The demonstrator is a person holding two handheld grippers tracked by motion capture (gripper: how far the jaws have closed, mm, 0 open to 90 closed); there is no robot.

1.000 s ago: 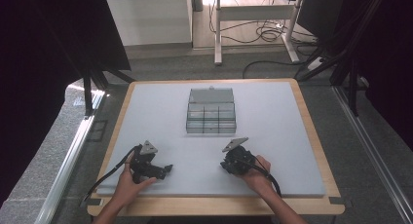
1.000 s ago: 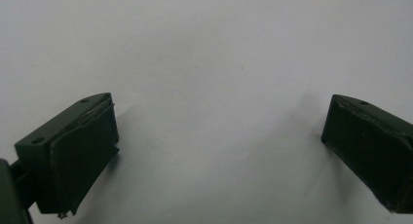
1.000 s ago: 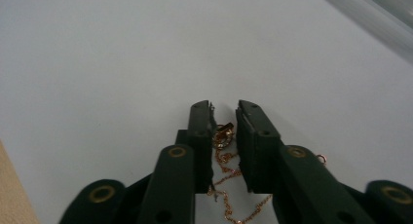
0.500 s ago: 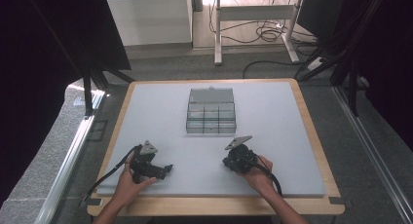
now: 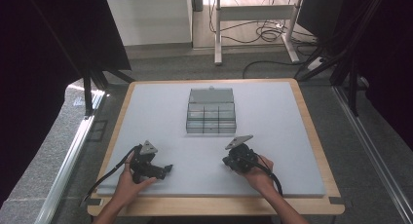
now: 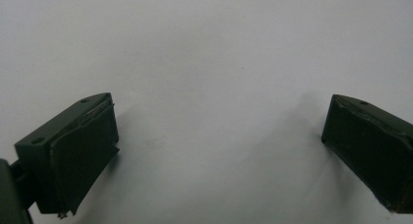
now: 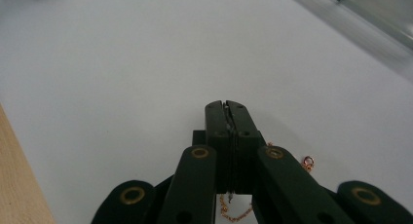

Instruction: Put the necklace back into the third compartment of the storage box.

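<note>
Right gripper (image 7: 227,107) has just clenched on what looks like a thin copper chain (image 7: 234,212) lying on the worktop (image 5: 292,136); left gripper (image 6: 219,151) released, idle; compartment box (image 5: 211,112) untouched, transfer pending.

two grippers (image 5: 168,168) (image 5: 228,160), one clear compartment box (image 5: 211,112), one thin copper chain (image 7: 234,213)

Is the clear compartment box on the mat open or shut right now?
Open. In the high view the compartment box has its lid swung back behind the tray, leaving the divided compartments uncovered. Whether anything lies inside them cannot be told.
</note>
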